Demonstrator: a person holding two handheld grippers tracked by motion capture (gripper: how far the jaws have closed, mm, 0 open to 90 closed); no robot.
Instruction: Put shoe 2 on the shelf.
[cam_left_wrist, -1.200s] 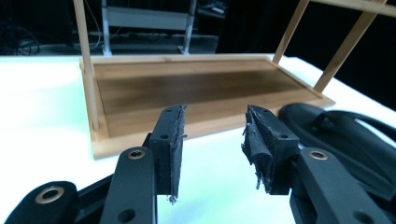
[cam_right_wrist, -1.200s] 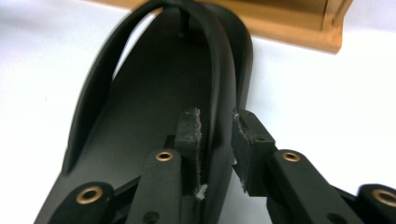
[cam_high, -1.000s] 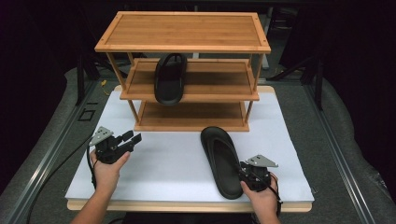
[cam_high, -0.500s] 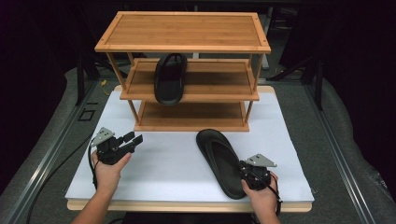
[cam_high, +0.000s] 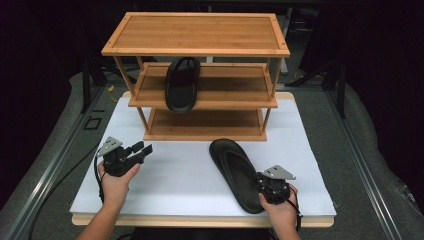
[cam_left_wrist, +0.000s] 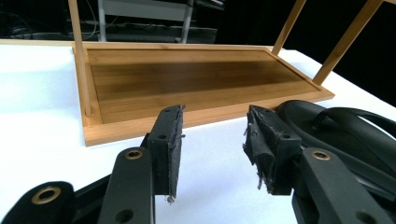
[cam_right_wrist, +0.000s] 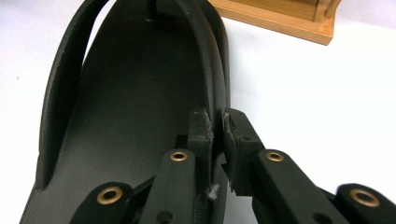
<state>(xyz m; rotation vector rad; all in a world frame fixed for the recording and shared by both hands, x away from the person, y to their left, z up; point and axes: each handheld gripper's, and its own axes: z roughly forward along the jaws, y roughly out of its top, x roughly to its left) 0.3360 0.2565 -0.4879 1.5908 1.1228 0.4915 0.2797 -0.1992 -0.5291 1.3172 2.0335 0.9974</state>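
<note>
While the left gripper (cam_high: 142, 149) hovers spread, the right gripper (cam_right_wrist: 216, 125), jaws just closing, pinches the flip-flop's (cam_high: 239, 172) rim.

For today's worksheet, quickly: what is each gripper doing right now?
Left gripper: open, holding nothing.
Right gripper: its fingers have just been closing and now pinch the rim of the sandal on the table.

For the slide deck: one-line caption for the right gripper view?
Right gripper clamped on the side edge of a black sandal lying on the white table.
</note>
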